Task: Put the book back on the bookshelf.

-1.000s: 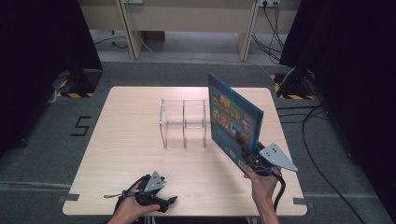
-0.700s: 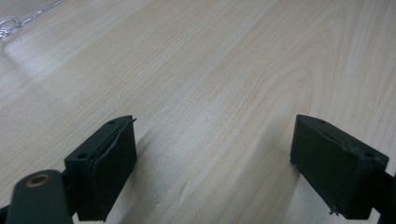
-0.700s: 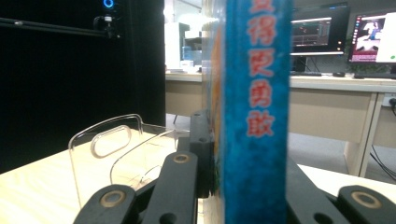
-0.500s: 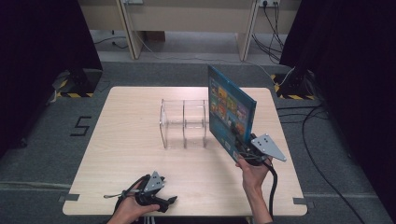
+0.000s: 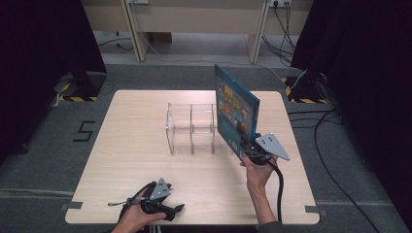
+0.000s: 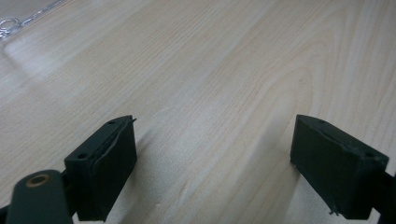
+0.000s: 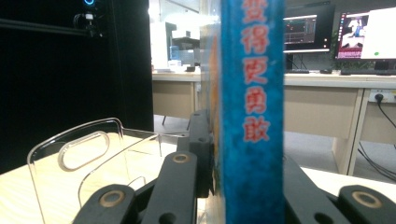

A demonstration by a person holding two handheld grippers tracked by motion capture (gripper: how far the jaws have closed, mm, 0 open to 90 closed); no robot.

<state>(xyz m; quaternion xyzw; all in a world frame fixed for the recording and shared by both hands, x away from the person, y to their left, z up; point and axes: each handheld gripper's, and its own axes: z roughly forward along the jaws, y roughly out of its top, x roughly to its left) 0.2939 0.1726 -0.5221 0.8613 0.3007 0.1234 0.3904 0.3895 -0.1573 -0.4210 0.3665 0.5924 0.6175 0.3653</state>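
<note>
1. I found the right tongs (image 5: 248,145) clamped on the lower near corner of a blue book (image 5: 236,110), which stood upright in the air over the right half of the surface (image 5: 121,160).
2. The high view gave me the book's illustrated cover, facing left toward a clear acrylic rack (image 5: 191,127). The book (image 7: 252,112) appeared spine-on in the right gripper view, with red characters running down it and the black jaws pressed against both covers.
3. The right gripper view also showed the rack (image 7: 93,158) low and to the left of the book, with a rounded wall and a slot-shaped handle cut-out. I could not make out that cut-out from above.
4. The rack stood near the middle of the surface. In the high view the book's lower edge sat just beside the rack's right end; I could not tell whether they touched.
5. The left tongs (image 5: 163,206) lay low near the front edge of the surface, in the person's left hand (image 5: 133,218). The left gripper view showed the left tongs (image 6: 215,163) spread wide with bare wood between them, holding nothing.
6. Open surface lay left of the rack and in front of it. The right edge ran close behind the right tongs.
</note>
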